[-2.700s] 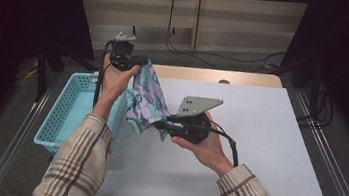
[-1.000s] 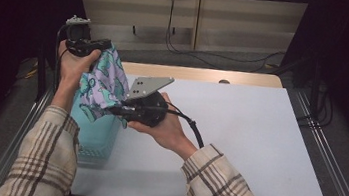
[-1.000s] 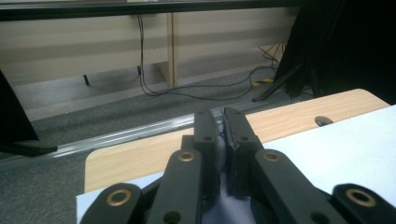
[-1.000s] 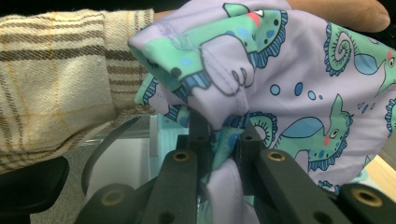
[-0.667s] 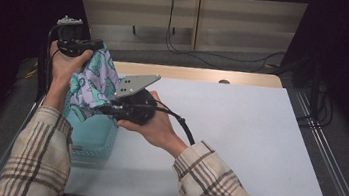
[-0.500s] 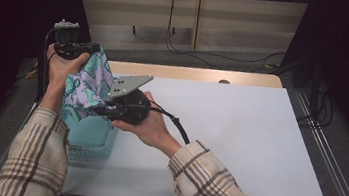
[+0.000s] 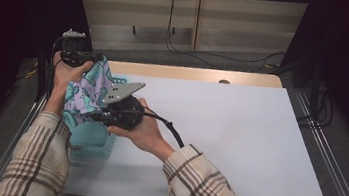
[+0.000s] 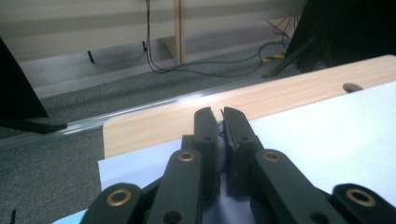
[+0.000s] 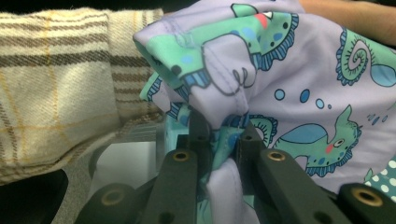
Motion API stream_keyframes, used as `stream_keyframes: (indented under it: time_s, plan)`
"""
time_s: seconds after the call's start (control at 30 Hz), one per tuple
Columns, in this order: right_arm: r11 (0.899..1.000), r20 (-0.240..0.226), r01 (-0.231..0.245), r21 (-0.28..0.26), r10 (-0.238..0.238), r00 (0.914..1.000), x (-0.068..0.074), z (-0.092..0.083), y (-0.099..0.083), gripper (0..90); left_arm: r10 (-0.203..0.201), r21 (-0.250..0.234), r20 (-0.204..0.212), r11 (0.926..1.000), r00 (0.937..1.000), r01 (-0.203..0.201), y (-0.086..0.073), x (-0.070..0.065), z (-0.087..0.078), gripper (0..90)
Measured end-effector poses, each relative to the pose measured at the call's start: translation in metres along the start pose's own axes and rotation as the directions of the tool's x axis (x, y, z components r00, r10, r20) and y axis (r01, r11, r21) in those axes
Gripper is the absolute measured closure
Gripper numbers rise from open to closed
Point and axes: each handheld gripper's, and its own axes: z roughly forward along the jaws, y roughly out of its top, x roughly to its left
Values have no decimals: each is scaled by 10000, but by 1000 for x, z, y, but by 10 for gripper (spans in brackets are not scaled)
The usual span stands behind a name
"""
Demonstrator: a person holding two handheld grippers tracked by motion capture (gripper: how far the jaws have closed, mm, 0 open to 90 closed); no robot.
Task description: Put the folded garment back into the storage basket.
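Observation:
A lilac cloth printed with green seahorses hangs over a light blue basket at the table's left edge. My left gripper holds its top corner up high, jaws shut on a thin fold of the cloth. My right gripper pinches the cloth lower down, and in the right gripper view the bunched cloth is clamped between its jaws. A plaid sleeve lies behind the cloth there.
The white table top stretches to the right, with a wooden strip along its far edge. Metal rails run along the sides. Cables lie on the floor beyond.
Both grippers have carried the cloth leftward, from beside the basket to above it. The left gripper has gone farther left and the right hand has followed.

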Motion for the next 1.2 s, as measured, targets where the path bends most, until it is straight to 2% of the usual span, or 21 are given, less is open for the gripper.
stream_keyframes:
  time_s: [0.13,0.2,0.43,0.5,0.57,0.63,0.7,0.87,1.03,1.07,1.13,1.17,1.2]
  plan:
    - [9999,14,-68,93,68,10000,-1,6,-3,821,-35,328,91,9995,10000,32,-9,3,9,850]
    - [9999,-7,-82,122,82,10000,-1,7,-3,821,78,413,70,9991,9999,-81,-10,4,11,850]
    - [9990,19,-306,333,306,9995,-5,18,-10,821,-88,584,227,9983,9997,75,-18,7,25,849]
    - [9989,8,-289,373,289,9996,-5,20,-11,820,61,681,195,9977,9998,-74,-22,9,28,849]
    - [9987,36,-324,404,322,9995,-5,21,-12,821,-47,737,286,9973,9996,26,-24,10,28,849]
    - [9985,-25,-367,416,368,9993,-5,24,-15,820,74,897,297,9959,9995,-101,-27,12,29,849]
    - [9981,-43,-451,426,453,9990,-4,27,-18,820,-165,941,273,9955,9995,139,-31,13,30,849]
    - [9976,-126,-437,540,445,9989,-1,36,-24,820,102,1124,134,9936,9999,-116,-39,16,32,849]
    - [9967,-260,-511,632,528,9983,-1,45,-29,820,111,1299,77,9915,9999,-120,-45,20,31,849]
    - [9967,-277,-510,636,529,9982,0,46,-30,820,344,1351,120,9902,9993,-357,-46,19,33,849]
    - [9968,-296,-447,659,467,9985,1,47,-30,820,333,1289,156,9910,9993,-350,-45,18,33,849]
    - [9966,-294,-459,679,480,9984,1,48,-31,820,138,1169,195,9930,9997,-160,-46,17,35,849]
    - [9966,-294,-459,679,480,9984,1,48,-31,820,255,1268,166,9916,9995,-274,-45,17,35,849]
